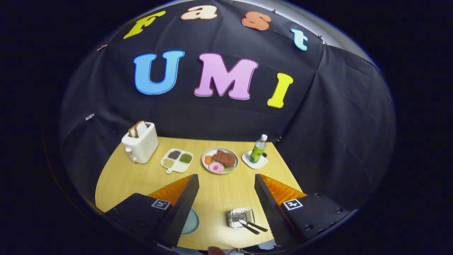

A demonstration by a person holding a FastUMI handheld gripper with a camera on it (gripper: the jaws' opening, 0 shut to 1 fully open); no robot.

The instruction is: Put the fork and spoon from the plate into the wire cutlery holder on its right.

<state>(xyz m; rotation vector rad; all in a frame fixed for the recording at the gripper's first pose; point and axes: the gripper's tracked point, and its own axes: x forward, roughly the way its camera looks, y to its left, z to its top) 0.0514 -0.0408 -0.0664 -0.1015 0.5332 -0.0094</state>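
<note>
We count one toaster (pixel 140 146), one divided tray (pixel 177 160), two plates (pixel 220 160), one bottle (pixel 258 149), one wire holder (pixel 240 217), two utensils (pixel 252 226).

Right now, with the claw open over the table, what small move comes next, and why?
Probably shift the claw left a little to check the plate. Its fingers stand open, holding nothing. Two dark handles already stick out of the wire holder right of the plate, and the plate's visible part looks bare, but one finger hides most of it.

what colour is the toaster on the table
The toaster is white or cream, with browned toast sticking out of its top; the gripper view shows it.
</note>
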